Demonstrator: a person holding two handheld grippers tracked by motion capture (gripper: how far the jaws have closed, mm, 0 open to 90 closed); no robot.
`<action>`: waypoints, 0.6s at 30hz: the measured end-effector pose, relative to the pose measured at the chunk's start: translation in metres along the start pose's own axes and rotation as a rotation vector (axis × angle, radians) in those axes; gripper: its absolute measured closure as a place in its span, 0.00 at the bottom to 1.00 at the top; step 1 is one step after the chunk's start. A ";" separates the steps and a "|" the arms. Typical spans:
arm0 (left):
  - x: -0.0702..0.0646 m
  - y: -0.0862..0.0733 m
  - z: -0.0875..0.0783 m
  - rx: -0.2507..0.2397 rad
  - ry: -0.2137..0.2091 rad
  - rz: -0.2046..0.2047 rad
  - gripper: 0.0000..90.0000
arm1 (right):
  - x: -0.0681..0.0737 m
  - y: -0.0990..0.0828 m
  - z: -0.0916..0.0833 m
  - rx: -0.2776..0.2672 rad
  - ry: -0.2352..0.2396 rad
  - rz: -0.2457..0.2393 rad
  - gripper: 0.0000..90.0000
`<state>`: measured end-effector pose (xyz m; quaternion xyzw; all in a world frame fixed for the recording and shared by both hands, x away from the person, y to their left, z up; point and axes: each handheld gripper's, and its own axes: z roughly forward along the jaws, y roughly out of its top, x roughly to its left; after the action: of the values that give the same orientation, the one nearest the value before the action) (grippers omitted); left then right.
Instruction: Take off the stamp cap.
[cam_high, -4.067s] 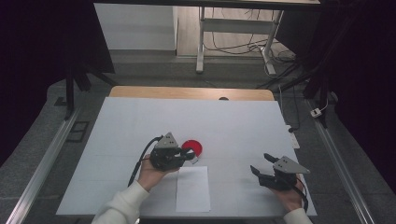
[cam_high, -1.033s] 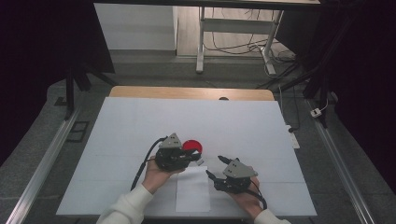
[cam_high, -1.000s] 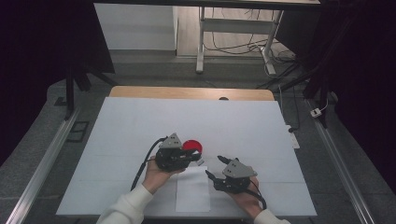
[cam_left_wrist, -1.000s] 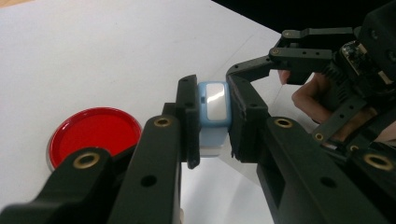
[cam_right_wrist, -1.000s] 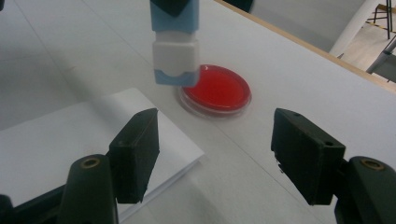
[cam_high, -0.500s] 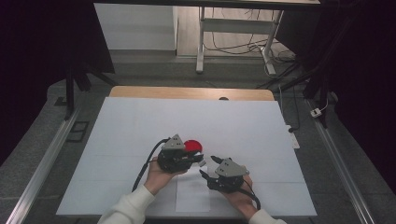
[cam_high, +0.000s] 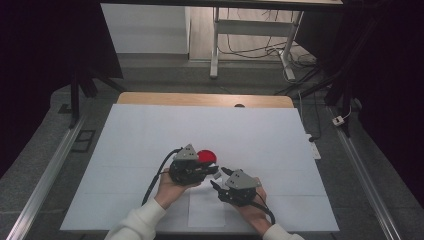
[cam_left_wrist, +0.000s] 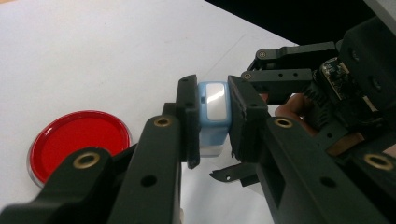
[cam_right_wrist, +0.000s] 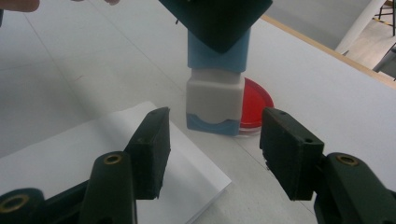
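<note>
The left tool (cam_high: 216, 172) is pressed onto a small stamp block (cam_left_wrist: 213, 116), which is pinched between its two black jaws by the upper part. In the left gripper view the block is seen from above: a pale blue body with rounded corners and a glossy grey-white panel on its top face. In the right gripper view the same block (cam_right_wrist: 216, 93) is seen from the side, upright beneath the dark body of the left tool: a blue upper section, a grey-white middle section, and a blue base with a curved upper edge.

The right tool (cam_right_wrist: 214, 151) is spread, its jaws having just been closing, and the lower part of the block stands between the two pads without being touched by either.

Just below and beside the block a white sheet of paper (cam_right_wrist: 112, 154) is laid flat on the worktop (cam_high: 150, 130), its corner reaching under the jaws of the right tool. Behind the block, close to the left tool, a round red dish (cam_high: 206, 156) with a clear rim is set on the white worktop.
</note>
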<state>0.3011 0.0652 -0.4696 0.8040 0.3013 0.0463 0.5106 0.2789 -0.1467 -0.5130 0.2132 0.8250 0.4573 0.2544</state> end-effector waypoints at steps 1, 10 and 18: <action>0.000 0.000 0.000 0.000 0.000 0.000 0.83 | 0.000 0.000 0.001 0.004 -0.002 -0.003 0.49; -0.001 0.000 0.000 0.000 -0.004 0.002 0.83 | 0.002 0.001 0.004 0.020 -0.012 -0.007 0.55; -0.001 0.000 0.001 -0.001 -0.007 0.001 0.83 | 0.002 0.002 0.007 0.032 -0.010 0.002 0.60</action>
<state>0.3010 0.0643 -0.4696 0.8040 0.2990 0.0442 0.5121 0.2814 -0.1402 -0.5150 0.2206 0.8307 0.4432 0.2546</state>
